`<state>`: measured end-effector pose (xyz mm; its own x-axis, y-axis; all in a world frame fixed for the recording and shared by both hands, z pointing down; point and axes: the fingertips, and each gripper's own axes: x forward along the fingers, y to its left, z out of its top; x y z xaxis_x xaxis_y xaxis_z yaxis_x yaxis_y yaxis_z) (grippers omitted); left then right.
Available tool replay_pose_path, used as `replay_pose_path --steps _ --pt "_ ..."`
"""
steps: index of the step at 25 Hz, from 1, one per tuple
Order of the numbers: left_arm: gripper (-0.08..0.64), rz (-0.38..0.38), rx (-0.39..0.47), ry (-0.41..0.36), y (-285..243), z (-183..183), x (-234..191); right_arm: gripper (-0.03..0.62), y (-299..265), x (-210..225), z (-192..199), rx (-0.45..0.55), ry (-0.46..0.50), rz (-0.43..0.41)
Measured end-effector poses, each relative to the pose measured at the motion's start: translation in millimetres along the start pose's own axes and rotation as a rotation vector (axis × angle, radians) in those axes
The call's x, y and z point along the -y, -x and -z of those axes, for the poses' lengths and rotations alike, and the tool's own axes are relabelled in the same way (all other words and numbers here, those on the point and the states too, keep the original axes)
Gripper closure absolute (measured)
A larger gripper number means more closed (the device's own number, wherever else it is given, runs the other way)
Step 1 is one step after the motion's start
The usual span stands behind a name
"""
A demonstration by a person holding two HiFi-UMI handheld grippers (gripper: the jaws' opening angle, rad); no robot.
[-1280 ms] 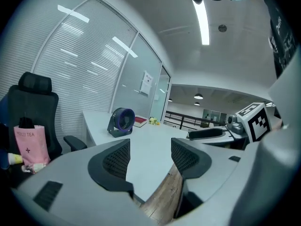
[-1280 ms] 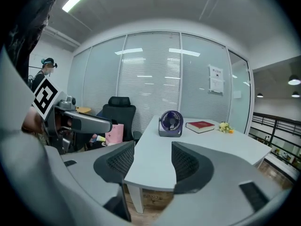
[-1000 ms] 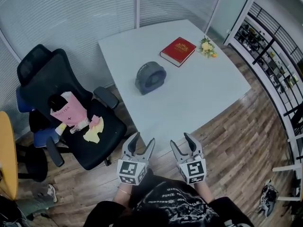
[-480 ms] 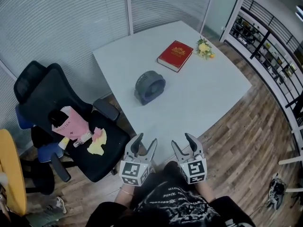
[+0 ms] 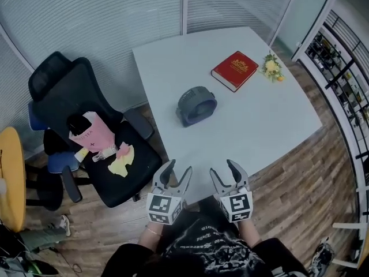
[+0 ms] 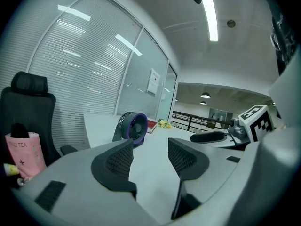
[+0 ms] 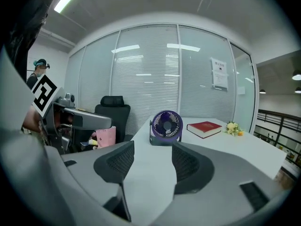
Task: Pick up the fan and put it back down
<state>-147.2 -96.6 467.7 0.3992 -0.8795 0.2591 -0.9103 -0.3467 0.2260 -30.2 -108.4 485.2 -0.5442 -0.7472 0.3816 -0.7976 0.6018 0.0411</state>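
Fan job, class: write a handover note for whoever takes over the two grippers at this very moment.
Left gripper: jaws apart, nothing between them, short of the fan.
Right gripper: jaws apart, empty, beside the left one.
Fan: upright on the white table, ahead of both grippers, untouched; red book and flowers lie beyond it.
Done: nothing visible yet.
Left: reach the fan, lift it, set it back down.
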Motion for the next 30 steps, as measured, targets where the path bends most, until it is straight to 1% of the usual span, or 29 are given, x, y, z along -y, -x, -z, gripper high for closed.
replay_pose_path --steps 4,8,12,20,24,28,30 --pt "0.310 -0.068 -0.008 -0.012 -17 -5 -10 0.337 -19 27 -7 0.004 0.017 -0.029" --pt "0.310 -0.134 -0.022 -0.011 -32 -13 -19 0.337 -43 58 -24 0.016 0.048 -0.056" --pt "0.310 -0.206 -0.019 -0.025 -48 -21 -27 0.337 -69 86 -40 0.036 0.088 -0.084" --pt "0.310 -0.330 -0.013 -0.033 -89 -38 -44 0.339 -119 127 -60 0.027 0.173 -0.150" --pt "0.310 -0.388 -0.045 -0.030 -103 -34 -58 0.339 -150 143 -59 -0.009 0.203 -0.188" --pt "0.310 -0.426 -0.107 -0.038 -122 -22 -72 0.339 -179 158 -46 -0.056 0.212 -0.220" --pt "0.310 -0.440 -0.124 -0.048 -133 -16 -79 0.339 -191 162 -39 -0.081 0.223 -0.237"
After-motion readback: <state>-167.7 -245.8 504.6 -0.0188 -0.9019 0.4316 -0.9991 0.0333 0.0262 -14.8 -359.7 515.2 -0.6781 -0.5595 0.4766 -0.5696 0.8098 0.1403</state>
